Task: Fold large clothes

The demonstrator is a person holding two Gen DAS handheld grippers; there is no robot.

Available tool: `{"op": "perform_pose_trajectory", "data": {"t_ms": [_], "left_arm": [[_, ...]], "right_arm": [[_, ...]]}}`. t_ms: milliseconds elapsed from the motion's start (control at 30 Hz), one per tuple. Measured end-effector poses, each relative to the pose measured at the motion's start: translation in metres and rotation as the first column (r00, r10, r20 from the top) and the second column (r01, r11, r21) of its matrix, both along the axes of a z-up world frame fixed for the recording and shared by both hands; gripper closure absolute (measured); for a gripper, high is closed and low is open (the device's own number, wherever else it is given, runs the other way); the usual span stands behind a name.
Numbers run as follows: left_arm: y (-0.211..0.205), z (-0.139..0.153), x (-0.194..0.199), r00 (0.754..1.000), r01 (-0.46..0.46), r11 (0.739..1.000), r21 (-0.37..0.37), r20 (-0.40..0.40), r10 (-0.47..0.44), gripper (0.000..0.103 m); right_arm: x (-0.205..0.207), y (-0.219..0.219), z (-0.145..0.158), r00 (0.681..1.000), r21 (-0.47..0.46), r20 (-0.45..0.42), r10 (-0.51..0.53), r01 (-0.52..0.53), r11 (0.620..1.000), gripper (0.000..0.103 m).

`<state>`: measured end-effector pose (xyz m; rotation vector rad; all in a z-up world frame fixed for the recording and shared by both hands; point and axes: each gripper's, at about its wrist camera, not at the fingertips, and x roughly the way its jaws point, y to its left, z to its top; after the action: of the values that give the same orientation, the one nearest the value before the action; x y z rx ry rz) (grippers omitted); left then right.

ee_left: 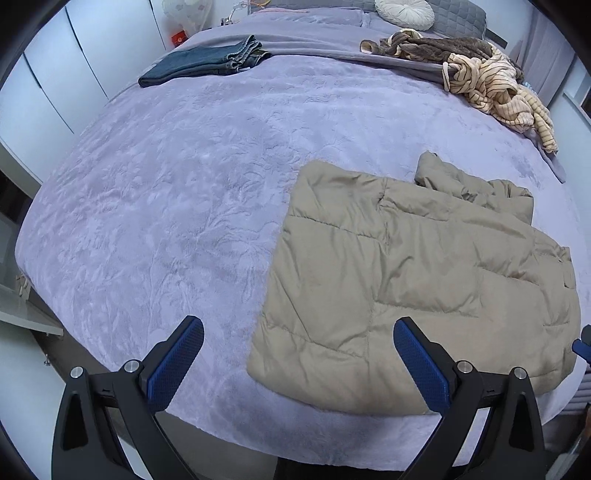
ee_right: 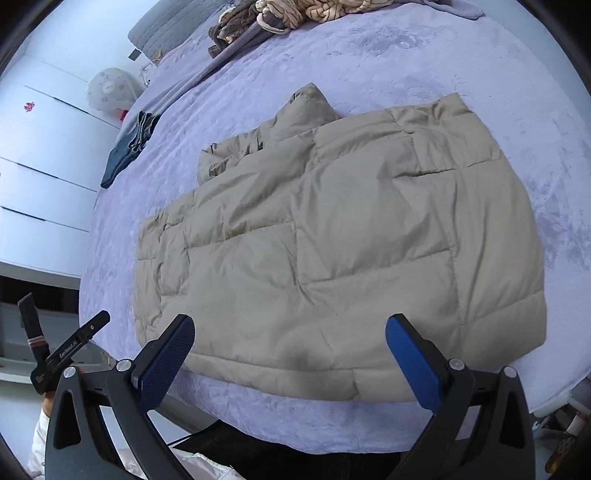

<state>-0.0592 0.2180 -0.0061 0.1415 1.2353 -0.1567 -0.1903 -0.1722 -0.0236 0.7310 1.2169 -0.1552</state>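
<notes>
A tan quilted puffer jacket [ee_left: 406, 280] lies folded flat on the lilac bed [ee_left: 166, 206], near its front edge. It also shows in the right wrist view [ee_right: 332, 240], with its hood bunched at the far side. My left gripper [ee_left: 297, 343] is open and empty, above the jacket's near left corner. My right gripper [ee_right: 290, 341] is open and empty, above the jacket's near edge. The left gripper's body [ee_right: 70, 350] shows at the lower left of the right wrist view.
Folded blue jeans [ee_left: 207, 61] lie at the far left of the bed. A heap of striped and brown clothes [ee_left: 487, 77] lies at the far right. A round cushion [ee_left: 404, 13] sits by the headboard. White cupboards [ee_left: 48, 74] stand at the left.
</notes>
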Motion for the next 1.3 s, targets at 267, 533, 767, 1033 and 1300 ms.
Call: {"op": "perform_pose_trajectory", "data": {"t_ms": [267, 533, 767, 1033, 1300], "left_arm": [[0.038, -0.013, 0.063, 0.999, 0.034, 0.999, 0.016, -0.028, -0.033, 0.000], [0.041, -0.046, 0.094, 0.983, 0.133, 0.991, -0.028, -0.126, -0.135, 0.000], [0.031, -0.073, 0.099, 0.957, 0.214, 0.976, -0.050, -0.192, -0.219, 0.000], [0.028, -0.078, 0.096, 0.950, 0.173, 0.978, -0.117, -0.242, -0.197, 0.000], [0.032, -0.088, 0.096, 0.938, 0.139, 0.964, -0.225, -0.282, -0.201, 0.000]], "right_arm": [[0.054, 0.039, -0.013, 0.997, 0.012, -0.043, -0.067, 0.067, 0.998, 0.000], [0.065, 0.064, -0.021, 0.985, 0.000, -0.124, -0.116, 0.117, 0.993, 0.000], [0.069, 0.079, -0.025, 0.976, -0.013, -0.169, -0.140, 0.140, 0.990, 0.000], [0.086, 0.088, -0.038, 0.978, 0.010, -0.198, -0.069, 0.072, 0.997, 0.000], [0.096, 0.090, -0.059, 0.970, 0.025, -0.243, 0.011, -0.005, 1.000, 0.000]]}}
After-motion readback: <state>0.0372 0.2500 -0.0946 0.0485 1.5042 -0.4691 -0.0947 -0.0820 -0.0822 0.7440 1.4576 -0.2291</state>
